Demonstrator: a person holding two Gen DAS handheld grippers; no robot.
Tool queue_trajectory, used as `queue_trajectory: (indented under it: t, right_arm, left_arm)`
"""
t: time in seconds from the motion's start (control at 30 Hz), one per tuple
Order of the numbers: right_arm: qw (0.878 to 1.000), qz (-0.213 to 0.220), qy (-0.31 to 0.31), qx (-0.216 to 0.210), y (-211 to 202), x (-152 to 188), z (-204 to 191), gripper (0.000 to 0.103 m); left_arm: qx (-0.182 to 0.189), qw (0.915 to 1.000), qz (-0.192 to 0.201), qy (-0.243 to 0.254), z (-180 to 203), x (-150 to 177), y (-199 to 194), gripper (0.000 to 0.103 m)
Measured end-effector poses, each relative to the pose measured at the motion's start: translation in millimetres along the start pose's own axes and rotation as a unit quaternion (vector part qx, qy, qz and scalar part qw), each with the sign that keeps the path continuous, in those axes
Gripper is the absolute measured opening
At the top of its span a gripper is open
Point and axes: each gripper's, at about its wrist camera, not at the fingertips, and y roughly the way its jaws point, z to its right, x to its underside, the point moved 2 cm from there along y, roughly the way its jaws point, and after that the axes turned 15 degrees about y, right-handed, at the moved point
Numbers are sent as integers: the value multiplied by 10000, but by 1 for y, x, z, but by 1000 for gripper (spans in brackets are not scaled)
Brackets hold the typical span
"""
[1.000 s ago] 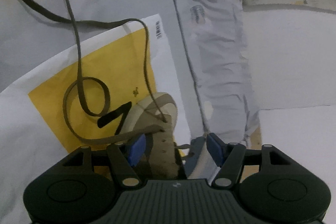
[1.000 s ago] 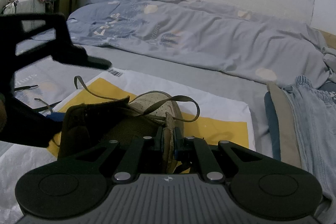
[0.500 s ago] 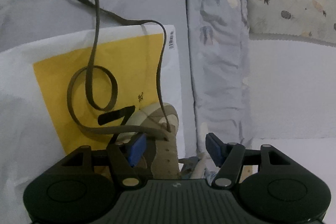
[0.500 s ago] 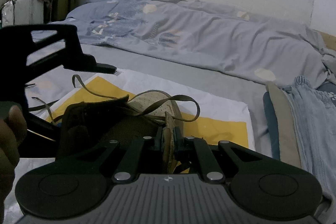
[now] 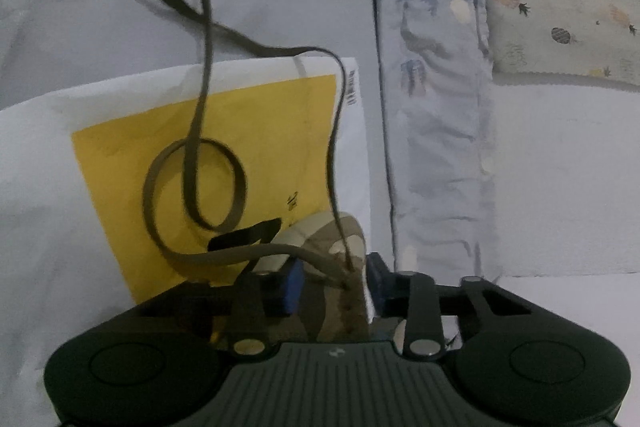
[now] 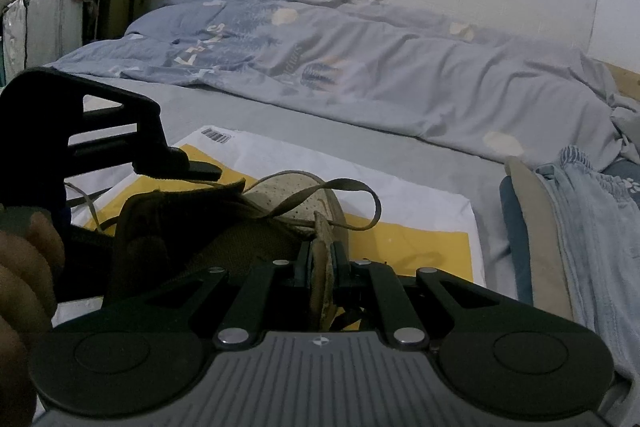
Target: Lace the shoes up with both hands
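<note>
We see the shoe (image 6: 256,227) resting on a white-and-yellow mailer bag (image 5: 120,163) spread on the bed (image 6: 360,147), near the bag's far corner with the barcode. The right hand-held gripper (image 6: 322,267) is clamped on the shoe's eyelet flap (image 6: 320,263) — jaws pressed together against it. The left hand-held gripper (image 5: 334,287) has its blue pads (image 5: 294,285) apart, straddling the lace rows. The brown lace (image 5: 196,167) runs from the eyelets, curls into a loop on the yellow panel, and trails onto the bed sheet beyond the bag's far edge.
</note>
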Motion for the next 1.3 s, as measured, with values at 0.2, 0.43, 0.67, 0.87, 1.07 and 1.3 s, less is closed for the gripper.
queue_trajectory:
  t: [0.2,0.43,0.67,0.87,1.07,1.3]
  right_arm:
    - [10000,10,-31,32,0,2,-1,7]
    - [9999,0,7,106,1,0,-2,7]
    - [9999,-24,60,160,1,-1,-1,7]
    - [9998,-46,62,157,1,-2,-1,7]
    - [9998,-76,62,165,3,-3,-2,7]
    - [9998,-86,33,177,3,-2,-2,6]
  left_arm:
    - [-31,9999,69,131,5,-5,3,6]
    - [-95,9993,214,282,9,-10,-3,0]
    - [-121,9986,428,300,13,-27,-21,0]
    - [-168,9968,757,213,6,-49,-45,0]
    - [-221,9957,851,297,4,-58,-62,0]
    - [-350,9949,841,444,2,-62,-72,0]
